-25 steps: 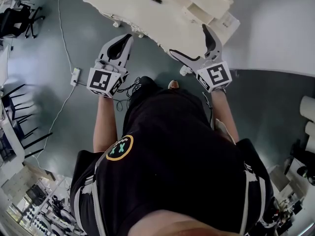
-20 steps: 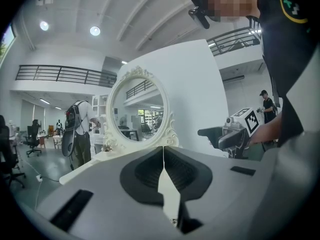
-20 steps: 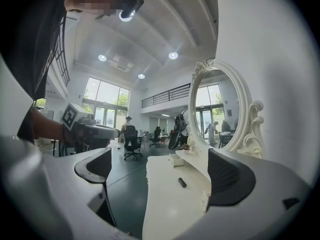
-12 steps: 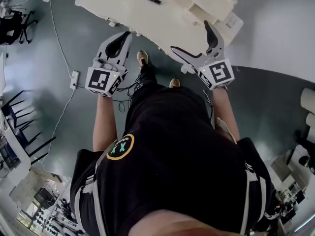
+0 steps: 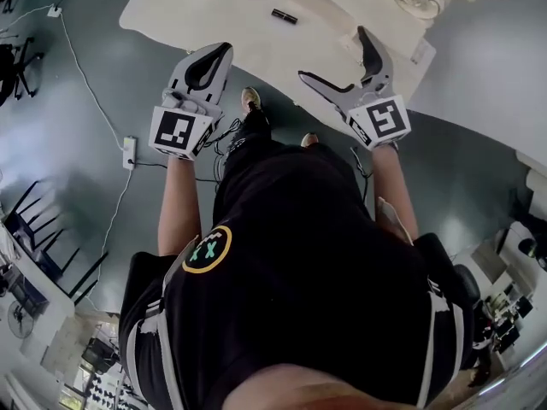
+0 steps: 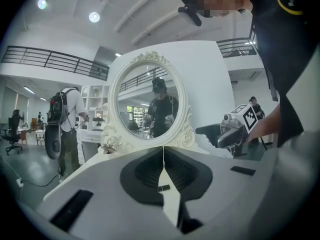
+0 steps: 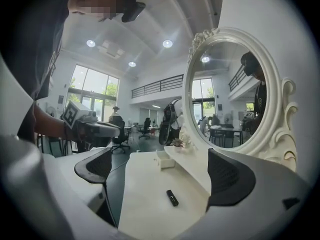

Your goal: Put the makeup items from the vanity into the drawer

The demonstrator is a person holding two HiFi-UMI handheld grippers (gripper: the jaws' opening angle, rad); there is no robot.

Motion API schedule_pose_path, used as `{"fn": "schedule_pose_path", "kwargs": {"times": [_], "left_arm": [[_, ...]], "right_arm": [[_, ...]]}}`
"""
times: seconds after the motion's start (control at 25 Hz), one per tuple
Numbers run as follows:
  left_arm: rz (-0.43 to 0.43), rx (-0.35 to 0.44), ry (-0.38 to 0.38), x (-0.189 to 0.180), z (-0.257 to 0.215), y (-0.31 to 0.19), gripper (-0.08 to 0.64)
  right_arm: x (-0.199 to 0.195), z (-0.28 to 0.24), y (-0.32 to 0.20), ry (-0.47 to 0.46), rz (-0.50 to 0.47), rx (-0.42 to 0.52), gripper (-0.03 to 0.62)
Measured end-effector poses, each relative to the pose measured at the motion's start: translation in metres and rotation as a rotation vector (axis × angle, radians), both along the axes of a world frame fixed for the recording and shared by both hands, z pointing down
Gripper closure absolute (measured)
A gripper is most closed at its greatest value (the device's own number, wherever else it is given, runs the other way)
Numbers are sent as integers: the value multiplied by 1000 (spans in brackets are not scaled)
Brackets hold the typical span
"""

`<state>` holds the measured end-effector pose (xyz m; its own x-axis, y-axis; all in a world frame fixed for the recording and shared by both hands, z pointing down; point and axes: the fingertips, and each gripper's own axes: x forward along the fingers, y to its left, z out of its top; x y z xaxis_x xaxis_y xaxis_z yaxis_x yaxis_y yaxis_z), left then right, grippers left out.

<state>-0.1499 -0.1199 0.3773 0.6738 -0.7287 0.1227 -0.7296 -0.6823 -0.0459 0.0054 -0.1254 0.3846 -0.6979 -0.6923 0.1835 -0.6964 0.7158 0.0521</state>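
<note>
Head view: a short black tube point(image 5: 285, 16) lies on the white surface point(image 5: 214, 11), at 1 o'clock from the left hand-held gripper point(image 5: 220, 51) and 11 o'clock from the right hand-held gripper point(image 5: 332, 54). Both have advanced over the surface edge.
Left gripper view: jaws together, empty.
Right gripper view: jaws wide apart, empty, tube lying beyond.

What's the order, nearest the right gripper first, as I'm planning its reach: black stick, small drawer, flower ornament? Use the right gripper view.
1. Black stick, mid vanity top.
2. Small drawer, behind it.
3. Flower ornament, at mirror foot.
</note>
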Motion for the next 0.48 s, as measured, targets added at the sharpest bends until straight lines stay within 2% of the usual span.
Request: {"fn": "schedule_pose_path", "kwargs": {"times": [0.28, 0.48], "left_arm": [[84, -43, 26, -30, 15, -56, 535], [101, -68, 41, -38, 27, -79, 535]], "right_arm": [[-32, 12, -48, 36, 52, -29, -6], [-41, 26, -68, 65, 69, -52, -6]]}}
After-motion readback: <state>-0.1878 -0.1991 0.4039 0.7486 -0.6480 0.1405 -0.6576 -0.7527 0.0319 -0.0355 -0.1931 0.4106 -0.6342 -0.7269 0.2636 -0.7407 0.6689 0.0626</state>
